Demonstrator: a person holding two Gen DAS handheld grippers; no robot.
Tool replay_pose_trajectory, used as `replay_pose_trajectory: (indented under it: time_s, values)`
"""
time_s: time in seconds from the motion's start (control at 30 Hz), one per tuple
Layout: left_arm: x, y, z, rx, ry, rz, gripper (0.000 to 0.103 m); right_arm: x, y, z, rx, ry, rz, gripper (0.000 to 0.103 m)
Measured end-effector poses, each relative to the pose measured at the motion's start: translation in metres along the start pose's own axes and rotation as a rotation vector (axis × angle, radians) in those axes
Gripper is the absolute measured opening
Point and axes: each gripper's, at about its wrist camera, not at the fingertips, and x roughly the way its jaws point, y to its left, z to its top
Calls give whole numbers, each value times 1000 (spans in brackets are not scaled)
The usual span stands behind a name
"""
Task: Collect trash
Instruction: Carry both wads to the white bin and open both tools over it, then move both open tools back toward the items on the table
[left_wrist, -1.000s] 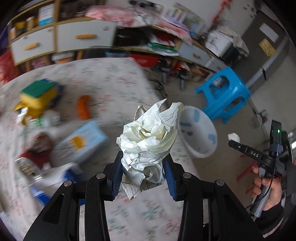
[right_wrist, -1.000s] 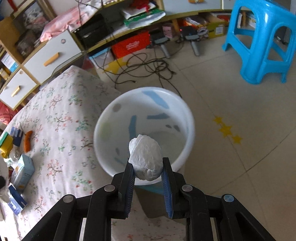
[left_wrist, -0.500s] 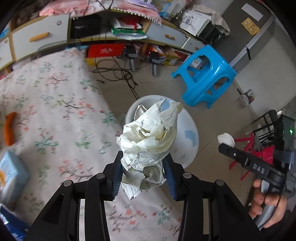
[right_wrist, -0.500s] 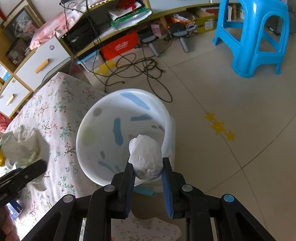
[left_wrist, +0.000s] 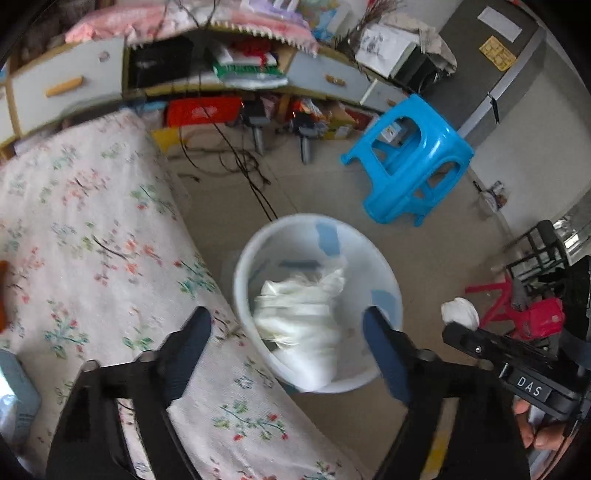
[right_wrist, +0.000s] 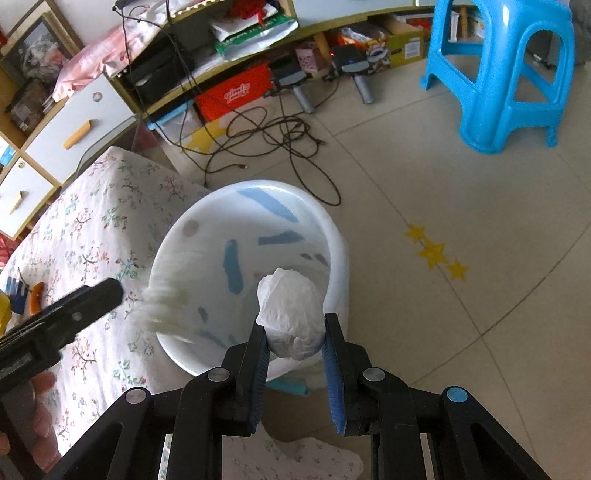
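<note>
The left gripper has its fingers spread wide apart with nothing between them, and the crumpled paper shows as a motion-blurred pale mass inside the rim of the white bin, directly ahead of and below those open fingers; in the right wrist view the same paper is a streaked smear at the bin's near-left edge, just off the tip of the left gripper. Whether it is falling or has landed on the bottom I cannot tell from the blur. The right gripper is clamped on a tissue ball, a rounded white wad with no real long axis, standing up out of the blue pads. What the next move turns on is this: the tissue ball sits over the near-right part of the bin, just inside the rim and not over the middle, so I judge a small push forward and to the left would make the drop safer before the fingers part (the bin stands on the floor, tight against the edge of the flowered tablecloth, so a miss on the near side would likely land on the cloth or the tiles). The right hand is clearly the one placed for this drop.
</note>
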Motion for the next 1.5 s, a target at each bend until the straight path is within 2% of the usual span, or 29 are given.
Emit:
replay_pose_trajectory:
  time_s: [0.3,0.43,0.47,0.57,0.6,0.87,1.17,1.33,1.4,1.5]
  values:
    - [-29,10,-17,50,-14,98,88,8,11,4,-15,7,-11,25]
    - [-51,23,-29,44,-30,139,91,11,19,7,-24,1,-11,28]
    - [-57,26,-32,44,-37,146,92,12,21,8,-21,-5,-13,34]
    - [-76,31,-40,46,-65,162,96,12,25,9,-5,-13,-14,66]
    - [-81,34,-41,45,-70,167,98,11,26,9,-1,-19,-16,67]
    - [-124,57,-61,22,-100,191,98,2,46,4,-18,-30,-28,68]
    - [-172,104,-96,-55,-96,258,98,-18,83,-13,-44,-47,32,73]
    - [-206,141,-116,-118,-108,349,98,-25,113,-22,-81,-59,59,75]
    - [-218,161,-124,-164,-106,395,98,-26,130,-27,-110,-63,66,76]
    - [-235,194,-137,-250,-108,419,98,-24,151,-34,-145,-57,75,77]
